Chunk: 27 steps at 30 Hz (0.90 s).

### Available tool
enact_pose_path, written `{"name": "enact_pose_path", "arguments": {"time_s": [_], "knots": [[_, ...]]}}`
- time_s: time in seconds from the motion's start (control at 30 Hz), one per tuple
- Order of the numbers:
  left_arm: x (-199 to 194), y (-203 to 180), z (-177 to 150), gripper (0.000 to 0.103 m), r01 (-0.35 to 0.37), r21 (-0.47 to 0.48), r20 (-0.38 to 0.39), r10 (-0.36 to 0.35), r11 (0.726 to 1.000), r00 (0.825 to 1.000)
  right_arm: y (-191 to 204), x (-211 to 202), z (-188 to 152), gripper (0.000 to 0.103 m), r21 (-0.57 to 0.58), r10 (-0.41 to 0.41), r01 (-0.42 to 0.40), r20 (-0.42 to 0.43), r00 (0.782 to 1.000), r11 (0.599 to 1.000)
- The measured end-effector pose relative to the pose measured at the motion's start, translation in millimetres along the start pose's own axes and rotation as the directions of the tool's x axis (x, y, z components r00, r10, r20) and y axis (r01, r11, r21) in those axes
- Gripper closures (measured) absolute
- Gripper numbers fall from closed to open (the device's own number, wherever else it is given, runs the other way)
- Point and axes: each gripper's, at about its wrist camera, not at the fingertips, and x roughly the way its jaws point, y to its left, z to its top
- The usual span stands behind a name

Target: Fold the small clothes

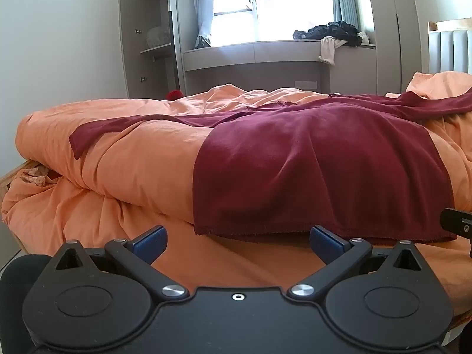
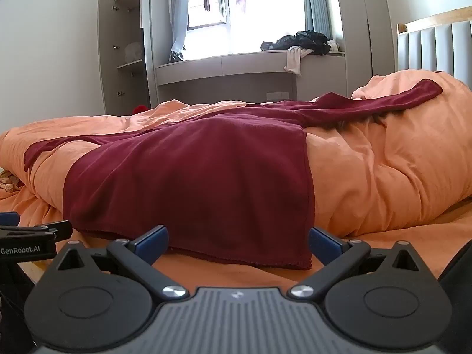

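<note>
A dark red long-sleeved garment (image 1: pixel 309 159) (image 2: pixel 191 177) lies spread face down over a rumpled orange duvet (image 1: pixel 118 153) (image 2: pixel 383 171), sleeves stretched out to both sides. Its hem hangs at the near edge of the duvet. My left gripper (image 1: pixel 237 243) is open just short of the hem's left corner, nothing between its blue pads (image 1: pixel 150 243). My right gripper (image 2: pixel 237 243) is open in front of the hem's right corner, also empty. Each gripper shows at the edge of the other's view: the right gripper (image 1: pixel 457 221) and the left gripper (image 2: pixel 32 233).
The bed has an orange sheet (image 1: pixel 230 262) and a grey padded headboard (image 2: pixel 436 47) at the right. Behind it a window bench (image 1: pixel 253 53) carries a pile of dark clothes (image 1: pixel 333 34). An open grey cupboard (image 1: pixel 147 38) stands at the back left.
</note>
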Motion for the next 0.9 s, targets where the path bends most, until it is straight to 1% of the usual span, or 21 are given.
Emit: {"name": "enact_pose_path", "arguments": {"time_s": [0.9], "knots": [[-2.6, 2.0, 2.3, 0.0, -0.006, -0.001, 0.003, 0.006, 1.0, 1.0, -2.2, 1.5, -0.4, 0.0, 0.003, 0.005, -0.005, -0.01, 1.0, 1.0]]}}
